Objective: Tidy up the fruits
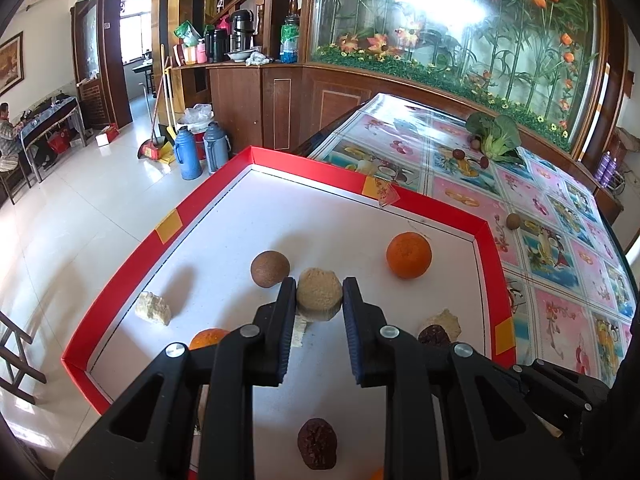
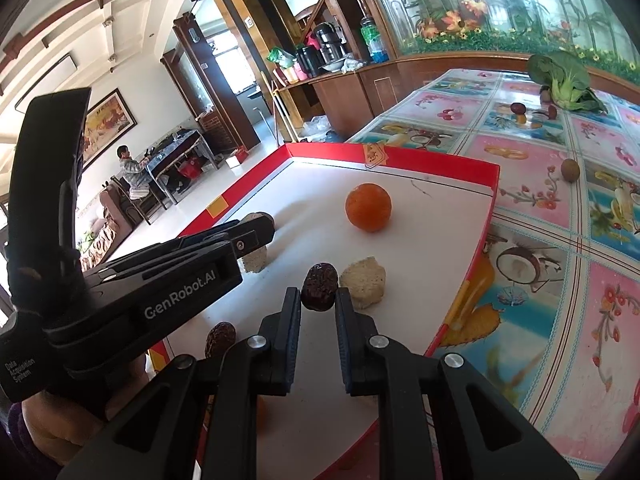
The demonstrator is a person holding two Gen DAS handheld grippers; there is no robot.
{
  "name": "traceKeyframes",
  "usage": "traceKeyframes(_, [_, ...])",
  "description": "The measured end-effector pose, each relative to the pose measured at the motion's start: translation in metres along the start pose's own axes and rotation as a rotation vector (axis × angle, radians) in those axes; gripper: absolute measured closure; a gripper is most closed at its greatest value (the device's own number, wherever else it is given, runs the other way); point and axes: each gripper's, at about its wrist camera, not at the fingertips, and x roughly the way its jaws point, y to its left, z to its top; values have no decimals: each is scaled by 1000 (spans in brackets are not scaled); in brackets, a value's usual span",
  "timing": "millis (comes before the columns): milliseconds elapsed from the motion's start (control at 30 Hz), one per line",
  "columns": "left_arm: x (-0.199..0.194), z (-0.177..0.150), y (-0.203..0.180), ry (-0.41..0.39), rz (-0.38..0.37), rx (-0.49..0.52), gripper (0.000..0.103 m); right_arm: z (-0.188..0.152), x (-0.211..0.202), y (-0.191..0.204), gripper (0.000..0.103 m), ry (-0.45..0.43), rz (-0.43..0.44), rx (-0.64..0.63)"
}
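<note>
L tongs (image 1: 319, 296) clamped on tan lump (image 1: 319, 294); R tongs (image 2: 318, 298) pinching date (image 2: 318, 286). Both mid-pick in tray (image 1: 486, 240); next: lift, sort.

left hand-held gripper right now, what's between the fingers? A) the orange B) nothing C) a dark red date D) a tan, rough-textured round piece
D: in the left wrist view the left hand-held gripper is shut on the tan round piece, pads pressing both sides, while the orange sits free in the red-rimmed tray.
</note>
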Motion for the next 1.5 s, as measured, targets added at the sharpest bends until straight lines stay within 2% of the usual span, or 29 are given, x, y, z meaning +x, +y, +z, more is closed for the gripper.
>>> traceKeyframes(200, [0,1,-2,12,10,9,73,0,0,0,87,1,3,0])
traceKeyframes(267, [-2,1,-3,12,19,12,62,-1,1,0,86,8,5,-5])
traceKeyframes(300, [-2,0,-4,10,24,13,52,-1,0,1,85,8,3,-6])
traceKeyframes(333, [-4,0,-4,5,29,15,47,-1,0,1,80,5,4,-8])
traceKeyframes(467, [-8,1,-4,-6,43,20,45,-2,-1,6,70,6,1,-37])
traceKeyframes(567, [-12,1,-3,-12,48,14,36,-2,-3,8,61,-3,-4,-51])
traceKeyframes(633, [-15,1,-3,-20,52,11,26,-2,-4,8,56,-20,-10,-47])
traceKeyframes(833, [-23,0,-1,-35,67,4,13,-1,-8,0,52,-49,-17,-5])
traceKeyframes(967, [-29,-1,2,-44,81,-3,10,-1,-15,-4,37,-80,-24,32])
traceKeyframes(1100, [-40,-2,3,-77,97,-2,5,-2,-23,-7,35,-121,-36,50])
traceKeyframes(1233, [-57,-2,3,-143,113,11,0,-5,-38,-13,25,-191,-44,81])
traceKeyframes(1400, [-81,-6,-2,-217,136,48,0,-12,-66,-26,25,-280,-61,144])
traceKeyframes(1500, [-93,-10,-4,-251,149,64,0,-13,-83,-28,24,-314,-95,141])
